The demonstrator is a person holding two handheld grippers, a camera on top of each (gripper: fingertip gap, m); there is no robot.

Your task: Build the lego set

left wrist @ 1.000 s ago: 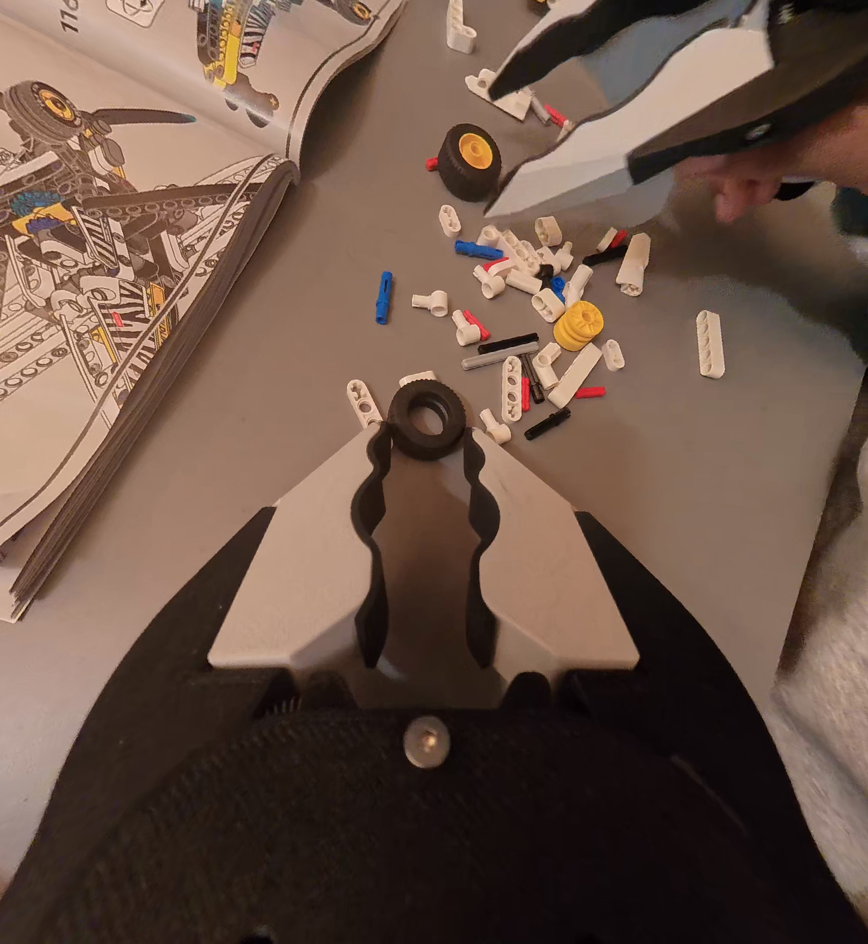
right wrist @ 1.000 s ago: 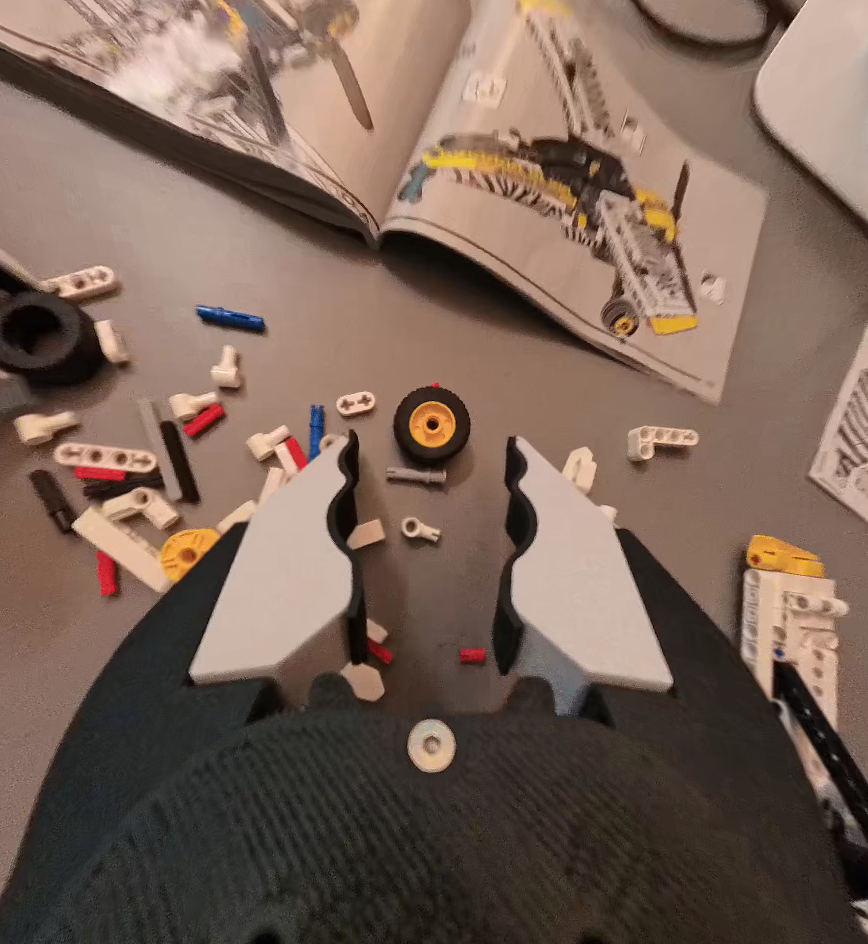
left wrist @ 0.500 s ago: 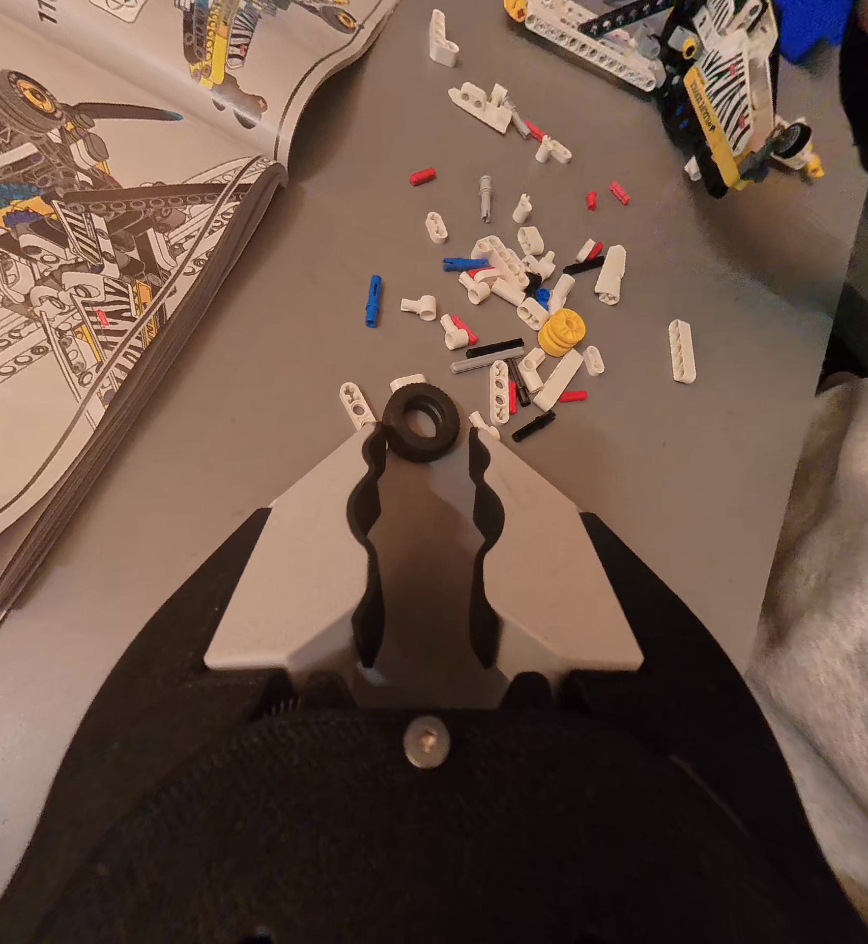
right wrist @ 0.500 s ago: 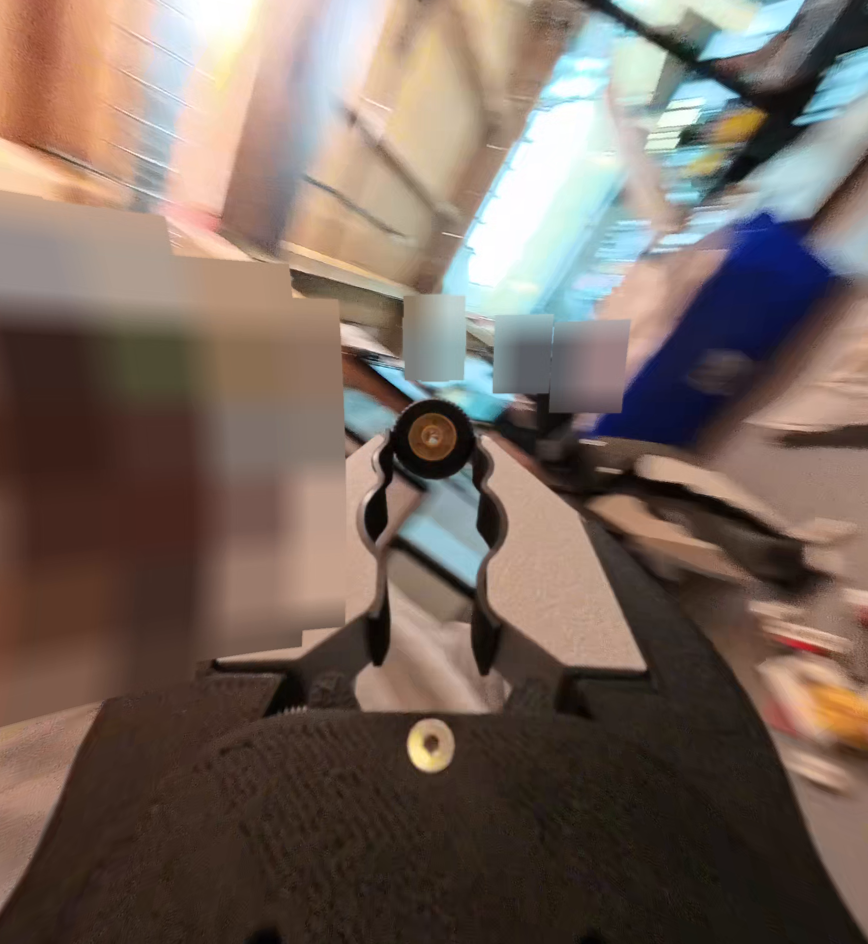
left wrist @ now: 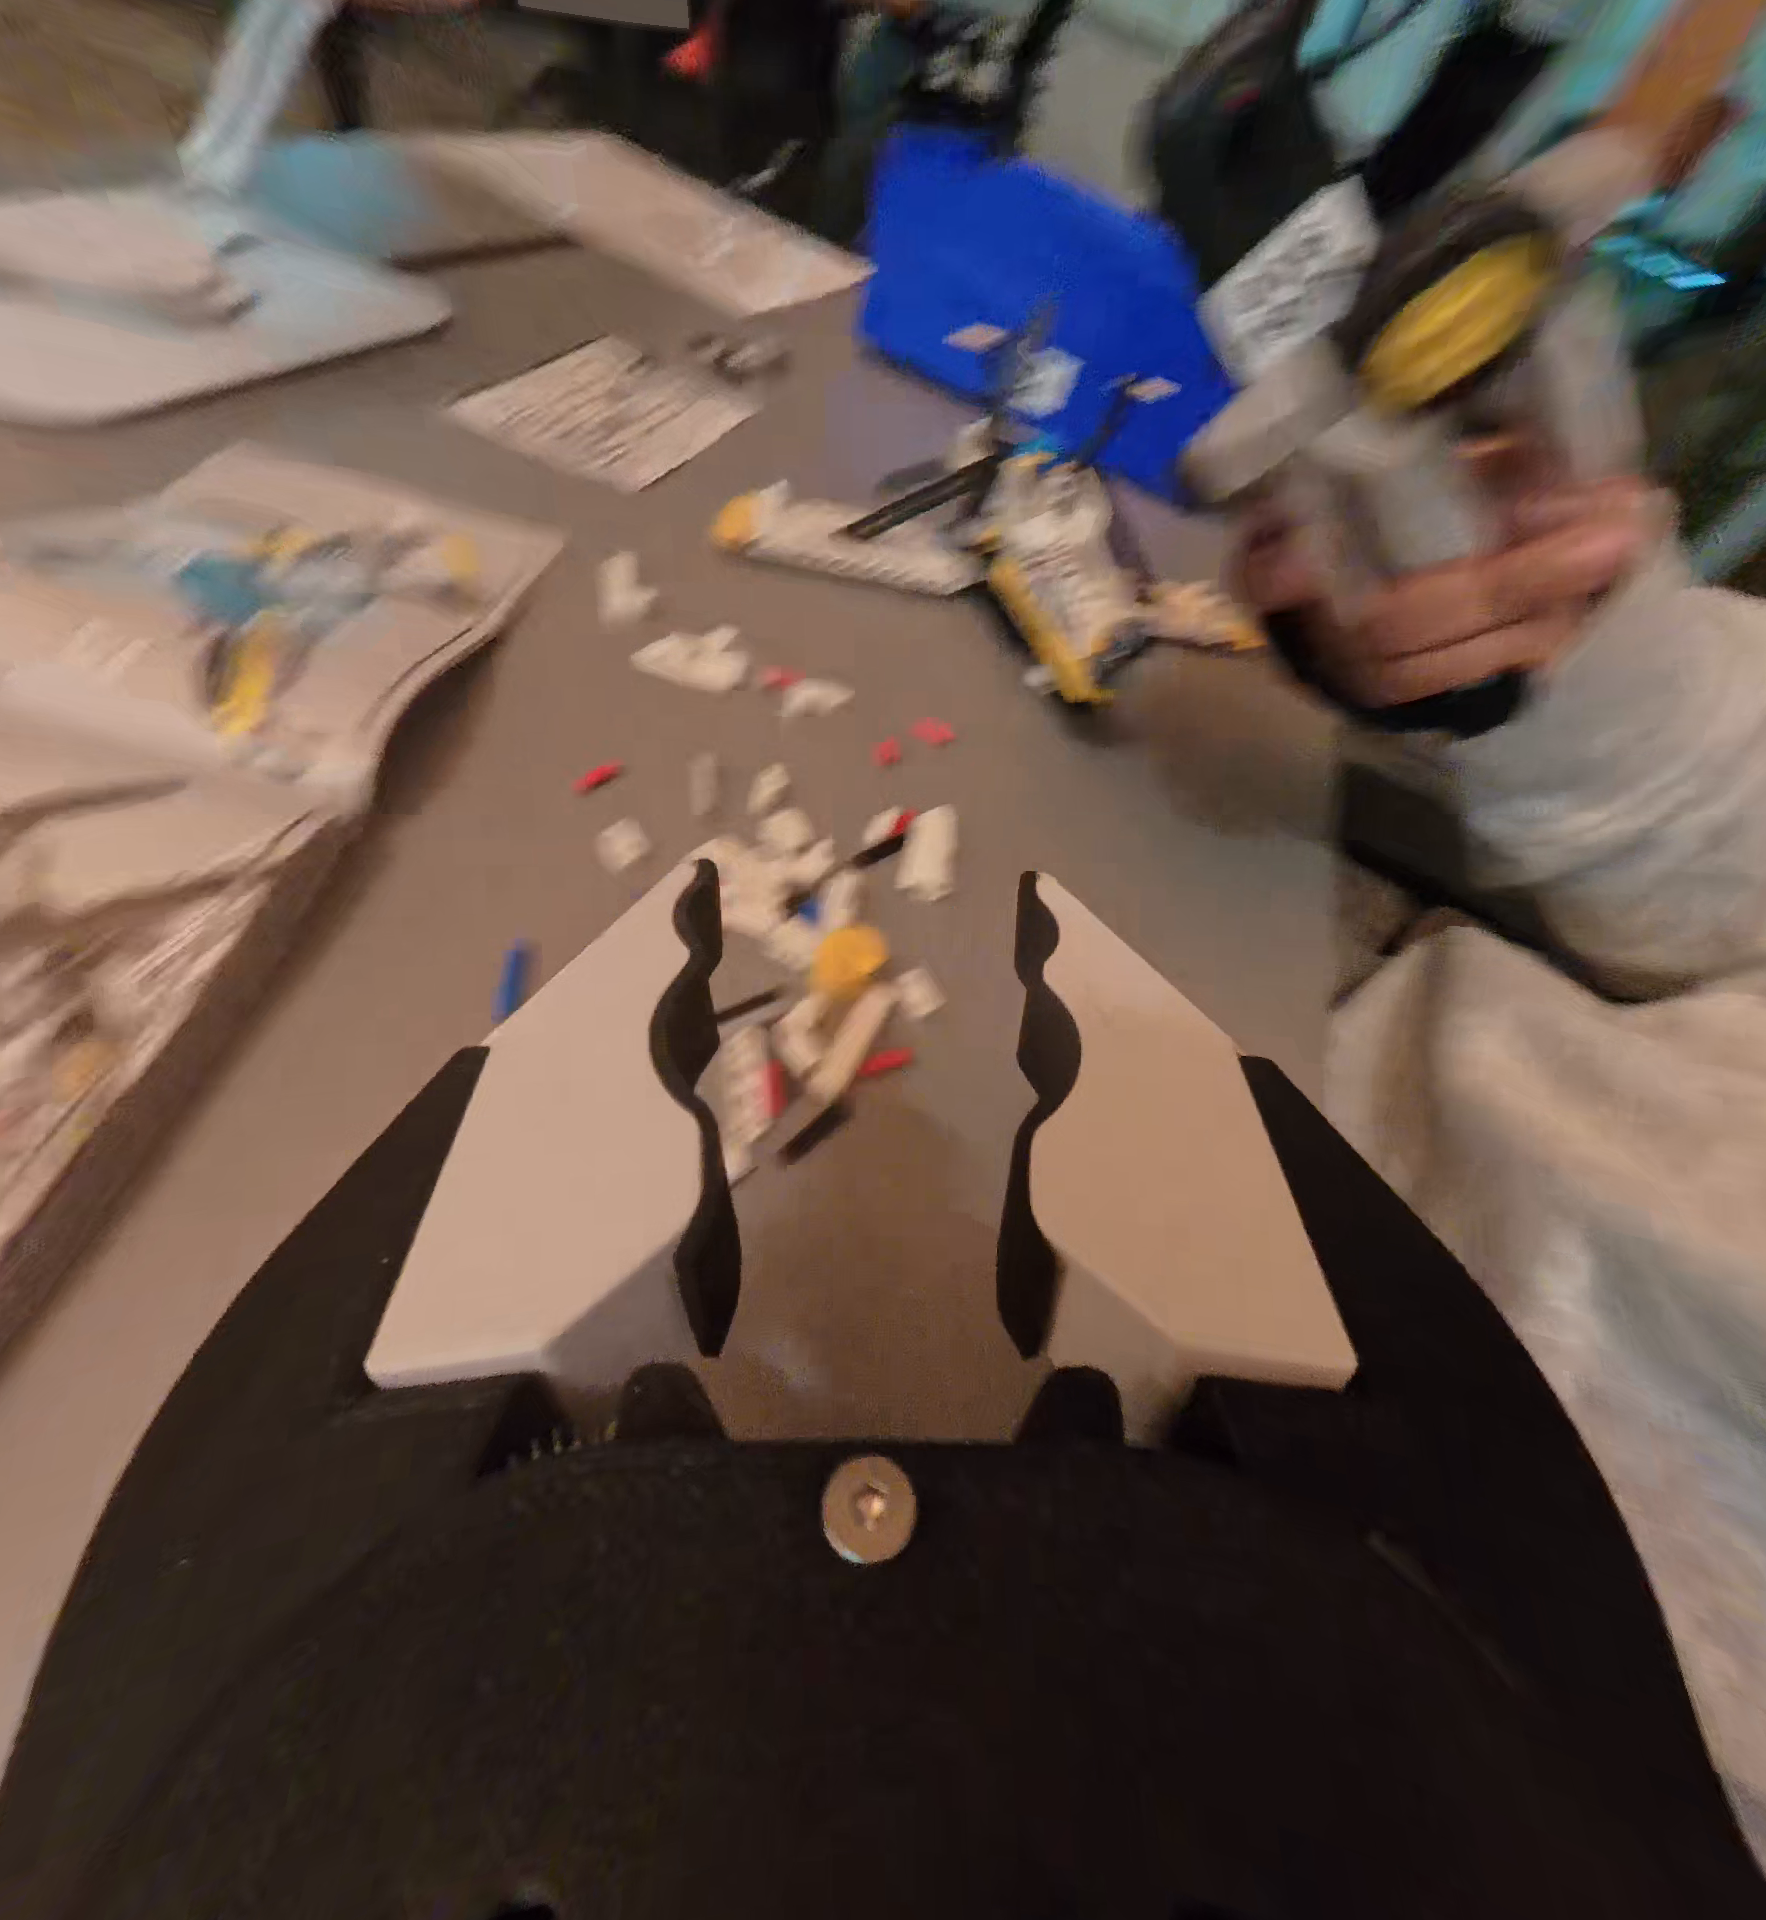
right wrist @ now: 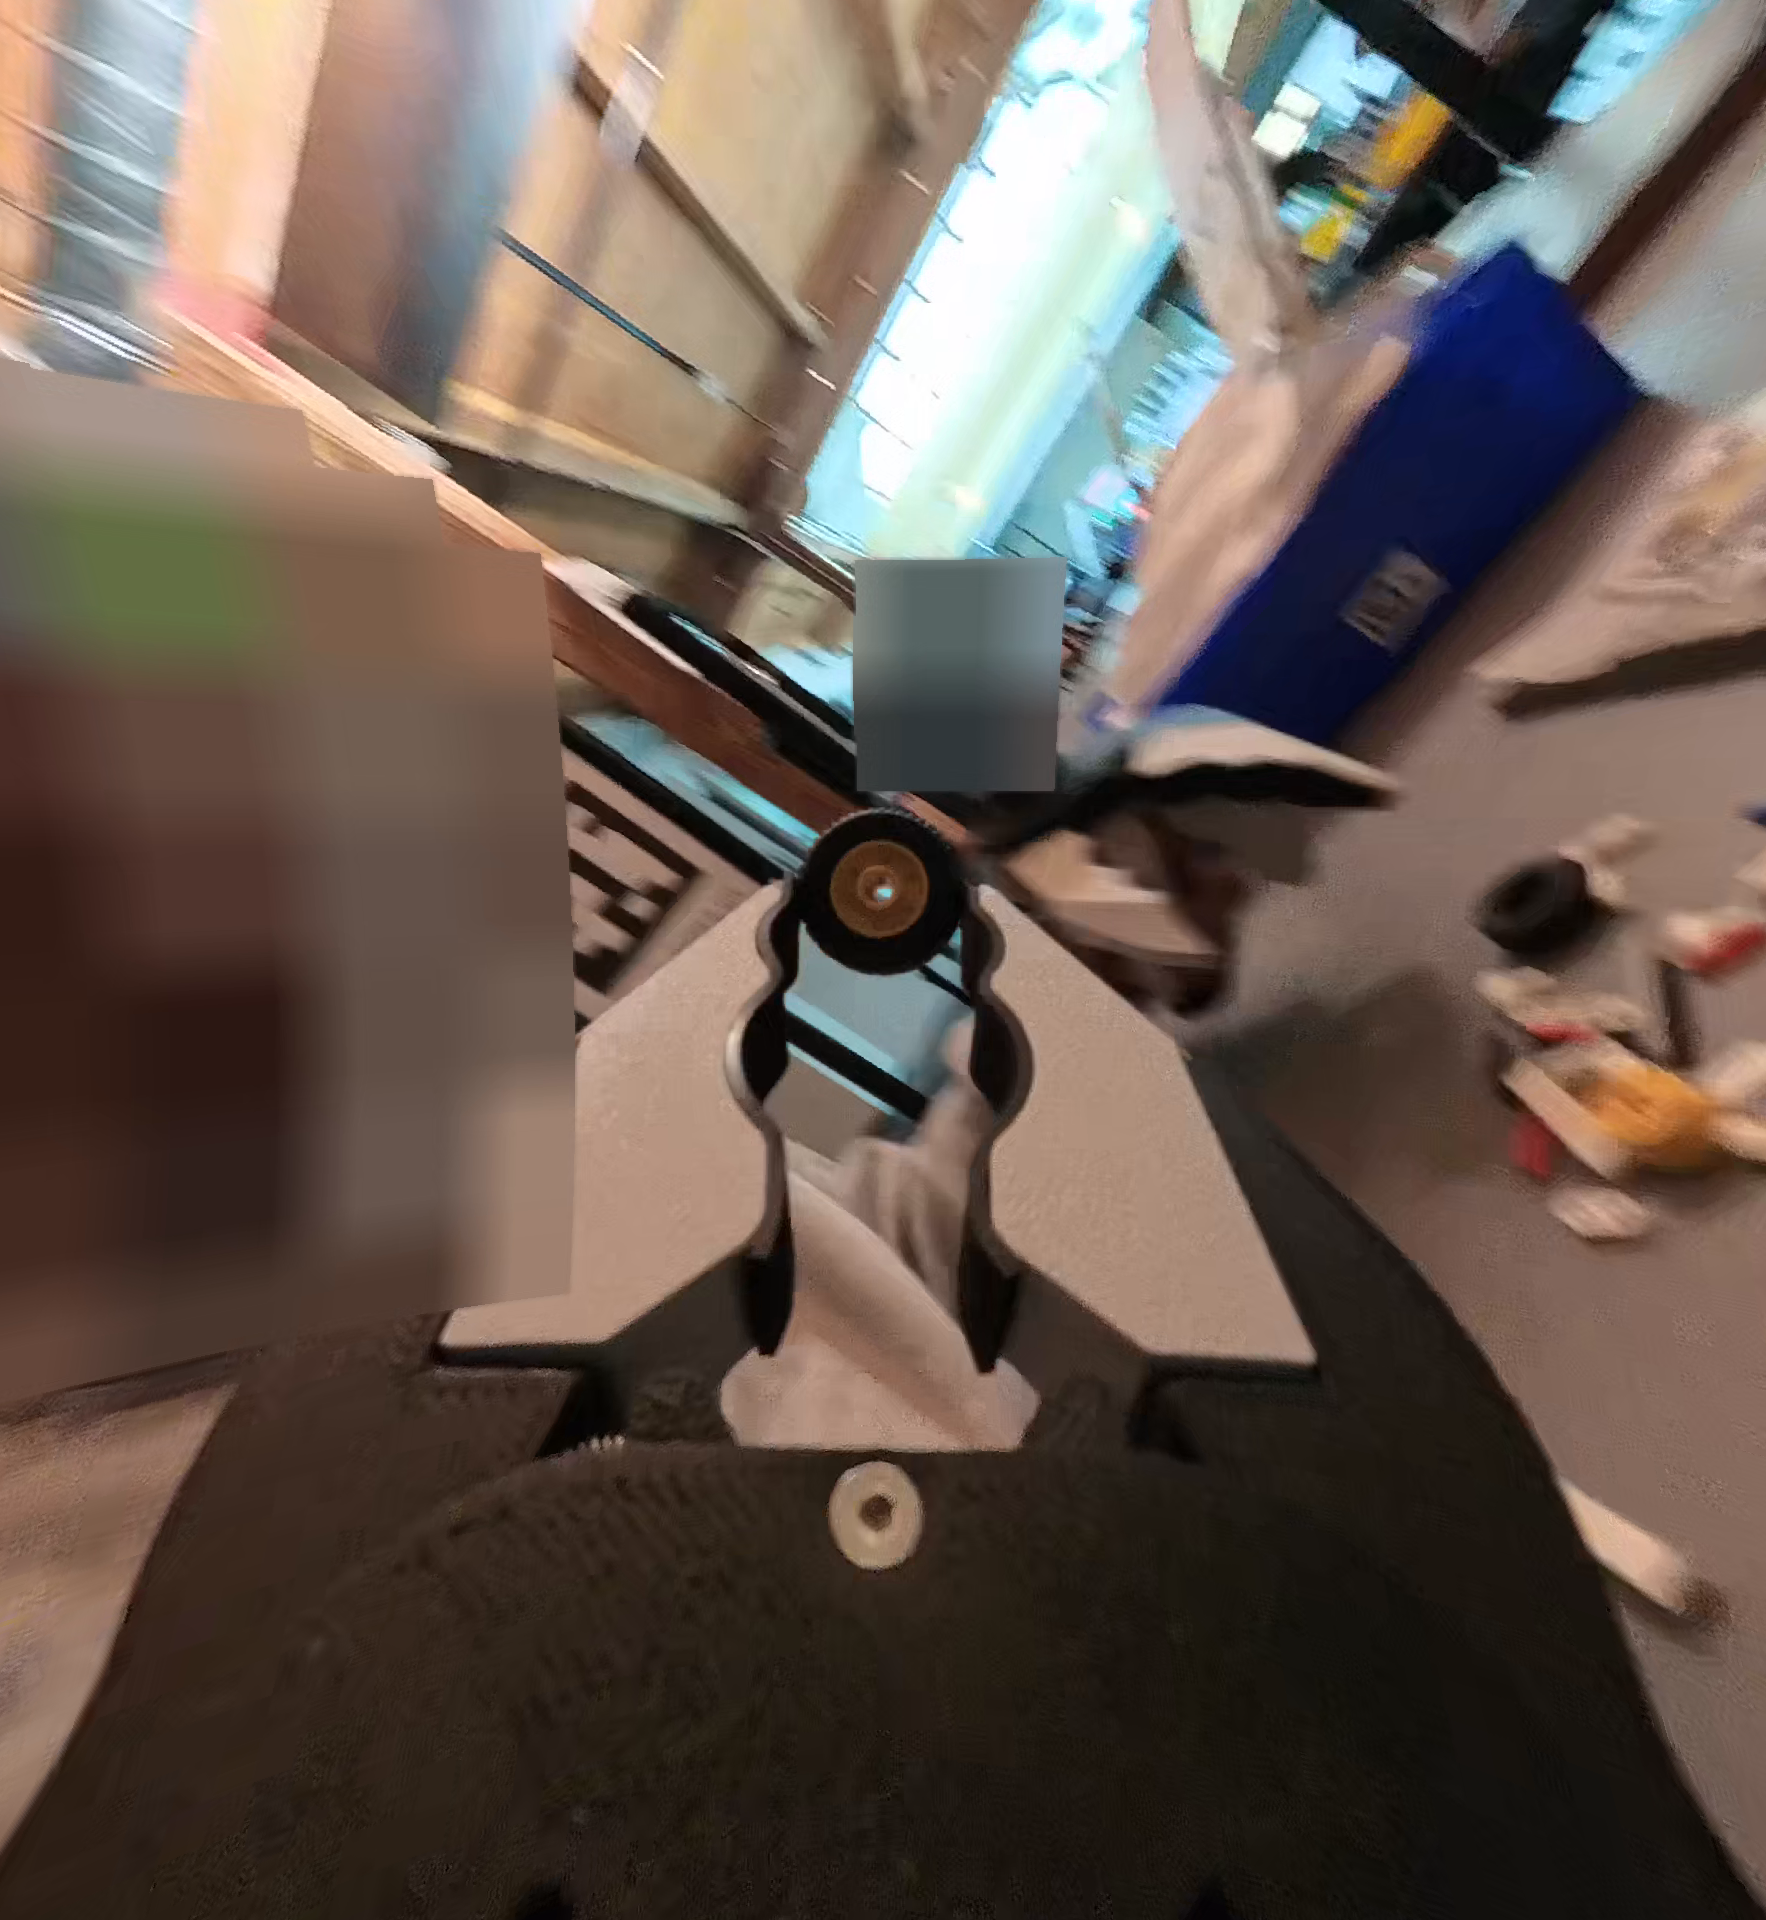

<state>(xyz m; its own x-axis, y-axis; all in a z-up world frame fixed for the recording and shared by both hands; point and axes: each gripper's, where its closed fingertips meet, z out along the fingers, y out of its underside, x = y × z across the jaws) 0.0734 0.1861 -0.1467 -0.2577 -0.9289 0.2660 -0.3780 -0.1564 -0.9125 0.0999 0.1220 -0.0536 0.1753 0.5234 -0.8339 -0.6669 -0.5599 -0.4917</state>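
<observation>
My left gripper (left wrist: 866, 883) is open and empty, held above the grey table (left wrist: 1118, 935). Under its fingers lies a pile of loose white, red, black and yellow lego pieces (left wrist: 817, 987). My right gripper (right wrist: 879, 904) is shut on a small black wheel with a yellow hub (right wrist: 879, 894) and holds it in the air, tilted off the table. It also shows blurred in the left wrist view (left wrist: 1419, 416), with a hand around it. A loose black tyre (right wrist: 1539, 902) lies on the table. The half-built white and yellow model (left wrist: 1055, 592) lies beyond the pile.
An open instruction booklet (left wrist: 235, 644) lies at the left, with a paper sheet (left wrist: 609, 416) behind it. A blue box (left wrist: 1024, 301) stands at the far table edge. A pale blanket (left wrist: 1585, 1299) and a grey sleeve (left wrist: 1637, 790) lie along the right side.
My left gripper has opened, let go of the black tyre and tilted up. My right gripper, which closed on the yellow-hub wheel and lifted it, still holds it raised.
</observation>
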